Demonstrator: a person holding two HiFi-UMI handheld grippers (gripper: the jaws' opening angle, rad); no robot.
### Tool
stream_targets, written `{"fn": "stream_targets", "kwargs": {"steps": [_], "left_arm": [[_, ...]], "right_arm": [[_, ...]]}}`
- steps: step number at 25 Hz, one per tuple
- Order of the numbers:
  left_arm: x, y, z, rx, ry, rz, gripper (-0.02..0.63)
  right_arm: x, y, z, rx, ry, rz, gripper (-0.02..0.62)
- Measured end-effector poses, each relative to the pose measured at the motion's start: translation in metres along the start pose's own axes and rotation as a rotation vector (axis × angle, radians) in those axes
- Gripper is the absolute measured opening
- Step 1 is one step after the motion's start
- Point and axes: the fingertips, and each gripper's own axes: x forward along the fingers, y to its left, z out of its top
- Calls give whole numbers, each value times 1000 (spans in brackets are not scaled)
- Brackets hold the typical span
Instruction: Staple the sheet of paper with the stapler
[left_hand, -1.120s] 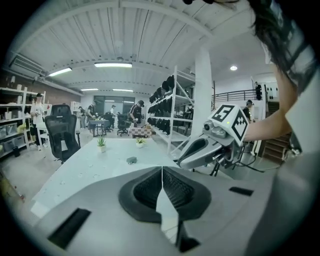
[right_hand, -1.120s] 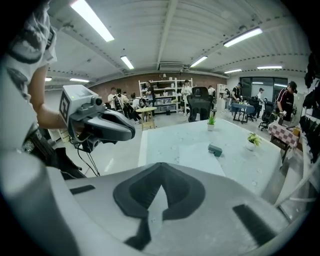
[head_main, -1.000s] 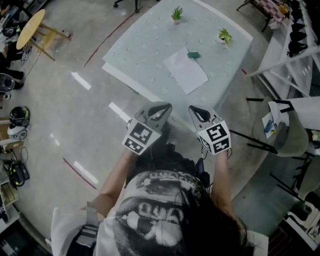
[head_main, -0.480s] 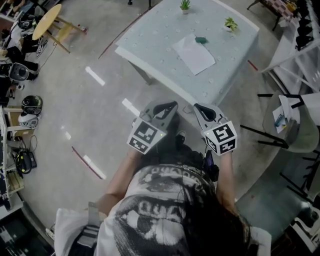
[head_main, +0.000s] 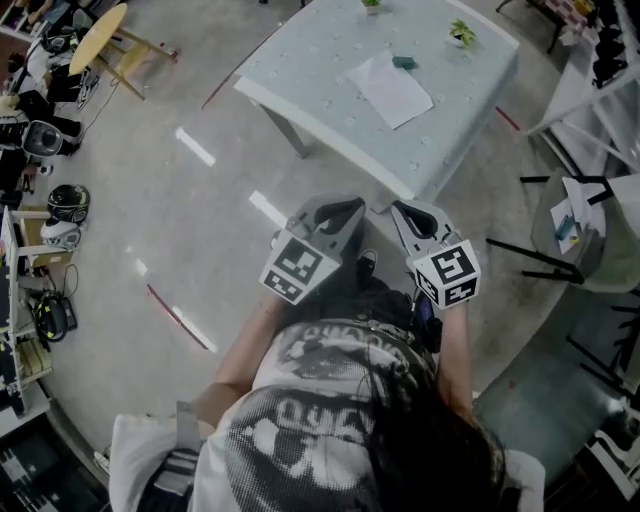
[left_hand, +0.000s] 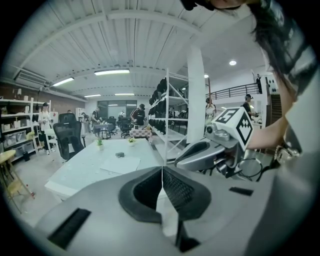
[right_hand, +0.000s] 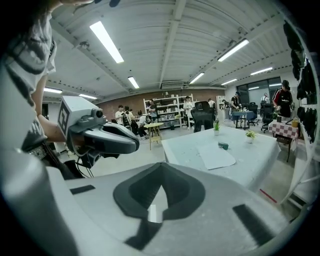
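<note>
Over the last second the surface (head_main: 330, 70) has drifted up the head view, away from the left gripper (head_main: 345, 205) and right gripper (head_main: 408, 210). Both are pressed together and empty. The sheet of paper (head_main: 390, 90) and stapler (head_main: 403, 62) lie there, well out of reach; whether the sheet is stapled can't be told.

A white T-shirt (head_main: 300, 410) with dark print is worn, long dark hair (head_main: 430, 440) over it. Grey shells are seen on left gripper (head_main: 343, 208) and right gripper (head_main: 406, 211), a black-and-white marker cube (head_main: 298, 268) on each.
</note>
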Motion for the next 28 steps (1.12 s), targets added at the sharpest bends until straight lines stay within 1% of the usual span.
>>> {"fn": "stream_targets", "kwargs": {"steps": [7,28], "left_arm": [[-4,-7,0,0,-7,-7,5],[-9,-11,-14,-10,-6,-14,5]], "right_arm": [[-6,2,-1,-15,4,-3,2],[-2,5,-12,-17,22,3,2]]}}
